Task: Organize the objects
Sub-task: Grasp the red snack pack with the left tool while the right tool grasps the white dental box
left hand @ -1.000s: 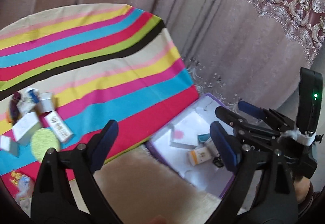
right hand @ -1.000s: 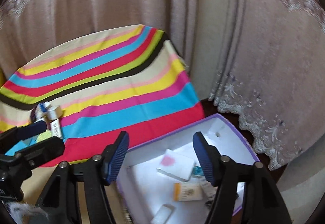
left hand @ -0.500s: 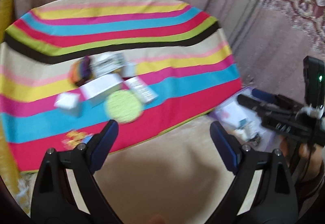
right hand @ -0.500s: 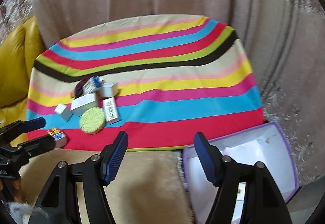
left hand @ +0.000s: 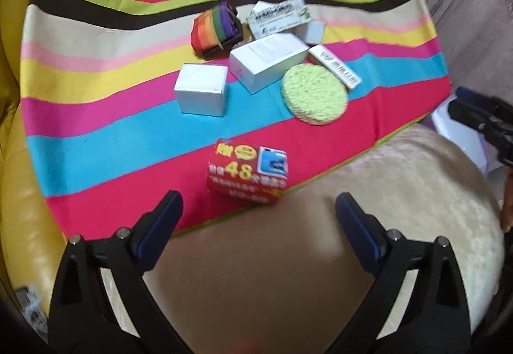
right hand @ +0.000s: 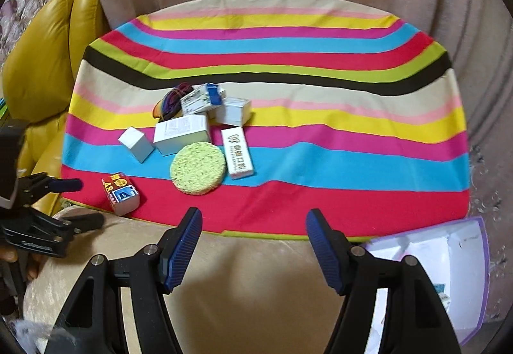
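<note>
Landmark: green round sponge on the striped cloth; all places below are given from it.
Progress: early to middle, as a judgement. The purple-rimmed bin, well to the right of the sponge and off the cloth, already holds a few small items; what they are cannot be told, since only its corner shows.
Left to do: seven things lie on the cloth, none gripped.
Red carton: nearest the left gripper, in front of the sponge and to its left, by the cloth's near edge. Printed face up. Long axis runs roughly across the left wrist view, tilted slightly.
Long white box: just right of the sponge, touching or nearly so. Long axis runs away from the cameras, near end angled a little rightward.
Large white box: just behind the sponge, long axis roughly across the view.
Small white cube: left of the sponge, apart from it; no clear long axis.
Rear cluster: printed box, another white box and a rainbow-striped bundle, behind the sponge and pressed together.
Left gripper: jaws opening, wide apart, nothing between them; hangs over the near cloth edge, short of the red carton.
Right gripper: jaws apart and empty, aimed at the cloth's front edge, in front of the sponge.
</note>
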A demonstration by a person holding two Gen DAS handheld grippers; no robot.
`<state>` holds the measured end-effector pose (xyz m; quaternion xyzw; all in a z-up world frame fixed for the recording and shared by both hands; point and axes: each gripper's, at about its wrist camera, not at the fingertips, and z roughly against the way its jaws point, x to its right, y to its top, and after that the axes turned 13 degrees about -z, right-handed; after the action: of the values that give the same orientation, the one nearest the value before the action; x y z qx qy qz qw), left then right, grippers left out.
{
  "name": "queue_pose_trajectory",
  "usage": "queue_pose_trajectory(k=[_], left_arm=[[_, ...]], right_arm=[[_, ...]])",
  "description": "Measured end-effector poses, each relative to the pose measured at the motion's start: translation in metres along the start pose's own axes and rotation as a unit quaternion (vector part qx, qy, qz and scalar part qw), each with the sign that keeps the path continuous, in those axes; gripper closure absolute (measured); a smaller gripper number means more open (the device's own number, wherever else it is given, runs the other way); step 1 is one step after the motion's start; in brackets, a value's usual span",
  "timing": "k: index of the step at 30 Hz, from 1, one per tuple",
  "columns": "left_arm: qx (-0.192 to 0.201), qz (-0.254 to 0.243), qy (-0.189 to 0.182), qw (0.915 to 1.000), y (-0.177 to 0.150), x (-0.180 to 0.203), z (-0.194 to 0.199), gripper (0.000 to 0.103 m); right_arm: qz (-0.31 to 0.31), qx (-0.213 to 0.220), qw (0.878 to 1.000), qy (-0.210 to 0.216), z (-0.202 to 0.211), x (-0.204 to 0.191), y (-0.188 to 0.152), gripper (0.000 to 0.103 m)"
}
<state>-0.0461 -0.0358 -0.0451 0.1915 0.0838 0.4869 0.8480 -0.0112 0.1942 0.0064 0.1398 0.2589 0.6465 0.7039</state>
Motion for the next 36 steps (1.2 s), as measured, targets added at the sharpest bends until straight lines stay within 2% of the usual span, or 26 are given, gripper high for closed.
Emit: queue_pose_trajectory(k=[7,8,10,11,13,15,17,23,26,30,36], left_arm=[[-0.046,0.008,-0.003,0.9989,0.015,-0.014,-0.036,0.008],[-0.053,0.007,-0.005,0.9985,0.015,-0.014,-0.041,0.012],[-0.06,0.008,-0.008,0.9981,0.014,-0.015,-0.048,0.033],[-0.062,0.009,-0.006,0.998,0.014,-0.015,-0.05,0.037],[-0.052,0.004,-0.002,0.9986,0.013,-0.012,-0.046,0.039],[-0.036,-0.002,0.017,0.9992,0.014,-0.008,-0.036,0.039],[-0.008,0.005,0.026,0.9996,0.018,-0.003,-0.021,0.039],[0.088,0.07,-0.013,0.9936,0.029,0.021,0.015,0.039],[0.113,0.092,-0.027,0.9889,0.029,0.018,0.014,0.039],[0.113,0.115,-0.036,0.9863,0.027,0.008,0.008,0.039],[0.109,0.101,-0.042,0.9881,0.026,0.013,0.004,0.039]], right_arm=[[0.029,-0.025,0.999,-0.009,-0.027,-0.018,0.009,0.035],[0.033,-0.031,0.999,-0.009,-0.031,-0.02,0.009,0.035],[0.042,-0.04,0.998,-0.011,-0.039,-0.023,0.011,0.035],[0.045,-0.042,0.998,-0.012,-0.042,-0.023,0.012,0.035],[0.051,-0.048,0.997,-0.016,-0.049,-0.024,0.016,0.035],[0.054,-0.048,0.997,-0.02,-0.055,-0.024,0.02,0.035],[0.054,-0.046,0.997,-0.024,-0.062,-0.024,0.026,0.035],[0.055,-0.046,0.997,-0.024,-0.087,-0.026,0.049,0.035],[0.057,-0.049,0.997,-0.017,-0.102,-0.031,0.061,0.035],[0.068,-0.058,0.996,-0.013,-0.124,-0.037,0.071,0.035],[0.061,-0.078,0.995,-0.011,-0.149,-0.039,0.077,0.04]])
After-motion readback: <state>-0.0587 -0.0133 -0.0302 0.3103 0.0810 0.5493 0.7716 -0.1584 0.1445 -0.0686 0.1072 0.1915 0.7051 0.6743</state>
